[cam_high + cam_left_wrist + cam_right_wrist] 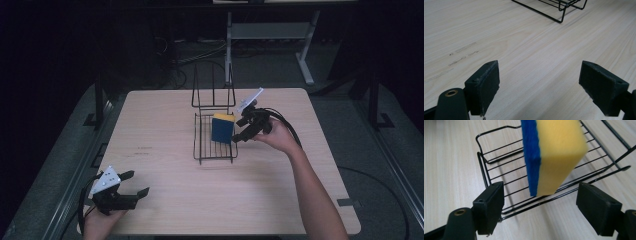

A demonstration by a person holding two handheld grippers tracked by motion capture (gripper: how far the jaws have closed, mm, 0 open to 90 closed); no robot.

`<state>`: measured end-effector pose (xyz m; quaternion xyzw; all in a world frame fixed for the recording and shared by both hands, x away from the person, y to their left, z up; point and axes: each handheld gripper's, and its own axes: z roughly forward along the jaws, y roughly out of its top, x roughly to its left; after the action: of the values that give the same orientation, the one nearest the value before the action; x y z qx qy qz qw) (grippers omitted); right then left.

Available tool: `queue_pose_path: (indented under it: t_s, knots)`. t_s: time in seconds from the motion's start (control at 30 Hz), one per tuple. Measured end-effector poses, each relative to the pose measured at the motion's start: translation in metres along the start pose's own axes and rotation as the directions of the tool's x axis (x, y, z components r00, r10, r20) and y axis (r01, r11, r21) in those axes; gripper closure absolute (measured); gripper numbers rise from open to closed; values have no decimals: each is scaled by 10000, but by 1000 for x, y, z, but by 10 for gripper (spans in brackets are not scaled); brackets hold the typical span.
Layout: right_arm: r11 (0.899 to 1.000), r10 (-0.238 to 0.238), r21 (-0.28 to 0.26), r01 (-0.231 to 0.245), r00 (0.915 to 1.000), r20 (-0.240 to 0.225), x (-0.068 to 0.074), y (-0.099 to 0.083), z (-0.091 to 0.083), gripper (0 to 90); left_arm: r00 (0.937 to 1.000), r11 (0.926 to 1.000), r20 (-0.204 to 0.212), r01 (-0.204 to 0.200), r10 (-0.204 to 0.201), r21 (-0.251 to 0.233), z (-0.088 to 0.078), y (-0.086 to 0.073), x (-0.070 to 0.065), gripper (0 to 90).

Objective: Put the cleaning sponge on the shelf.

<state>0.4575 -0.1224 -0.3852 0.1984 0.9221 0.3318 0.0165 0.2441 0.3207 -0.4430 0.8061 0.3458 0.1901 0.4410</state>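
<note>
Sponge: the yellow sponge with a blue scouring face (554, 157) stands on edge in the black wire rack (202, 135), near the middle of the bench (165, 200).
Sponge's footing: its lower end sits on the thin floor wires, the blue face turned to one side; I cannot tell whether it leans on anything.
Right claw: the right claw (540, 210) has its jaws spread wide, one on each side of the sponge, pads clear of it.
Left claw: the left claw (539, 85) hovers spread wide over bare wood near the bench's front corner, holding nothing.
Risk, toppling: standing on a narrow edge, the sponge could tip flat or slide between wires.
Risk, snagging: a jaw pulled back crookedly could brush the sponge and knock it over.
Risk, rack: a jaw catching the low front rail could drag the light rack across the bench.
</note>
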Motion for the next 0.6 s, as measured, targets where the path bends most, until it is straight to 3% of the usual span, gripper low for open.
queue_pose_path:
  t_s: [0.6]
  knots:
    - [9999,75,142,-78,9998,167,8,-23,-13,205,10000,10000,24,-52,52,-10,1,1,-3,162]
